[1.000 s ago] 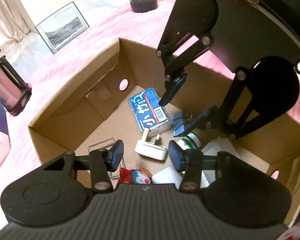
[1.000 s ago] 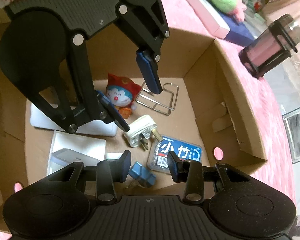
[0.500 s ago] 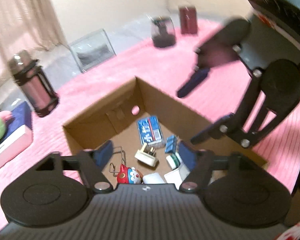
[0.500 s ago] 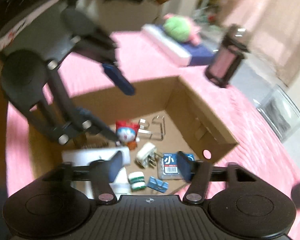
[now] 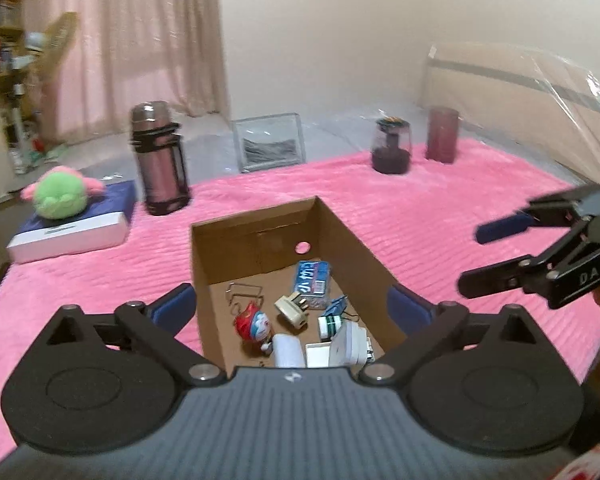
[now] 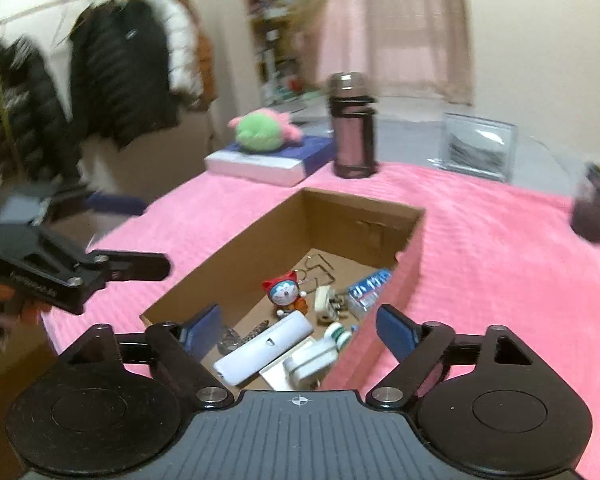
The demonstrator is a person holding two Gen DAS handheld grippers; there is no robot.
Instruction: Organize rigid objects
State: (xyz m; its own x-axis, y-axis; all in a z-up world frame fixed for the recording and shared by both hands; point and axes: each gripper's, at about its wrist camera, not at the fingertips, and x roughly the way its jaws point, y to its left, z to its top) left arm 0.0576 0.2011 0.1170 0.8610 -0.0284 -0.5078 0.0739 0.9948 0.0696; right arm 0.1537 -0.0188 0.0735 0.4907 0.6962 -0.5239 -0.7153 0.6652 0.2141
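both grippers empty above the box of small hard things

i have the left gripper [image 5: 292, 306] spread wide and holding nothing, hovering over the near end of the open brown cardboard box [image 5: 256, 216] that sits on the pink ribbed blanket [image 5: 420, 208]. my right gripper [image 6: 298, 326] is equally wide and empty, above the same box from the other side.

everything i'd organize lies loose on the box floor: a red-hooded blue cat figurine [image 5: 254, 322], a cream three-pin wall plug [image 5: 292, 308], a flat blue plastic card case with white lettering [image 5: 312, 278], a bent steel wire stand [image 5: 244, 292], a blue binder clip [image 5: 336, 306], a small green-and-white roll [image 5: 327, 326] and a white rounded oblong case [image 6: 264, 348], with other white pieces close beside it that i can't identify.

my judgement on handling: all of it looks light and stiff. the figurine is rounded and probably glossy, so i'd pinch across its body, not the head. the plug offers flat sides; i'd take it across the housing and stay off the pins. the card case lies flat, so its long edges are the only real purchase. the wire stand is thin and could spring or slip; i'd close on a straight run of wire. the white case looks smooth, so i'd grip it across its short width near the middle.
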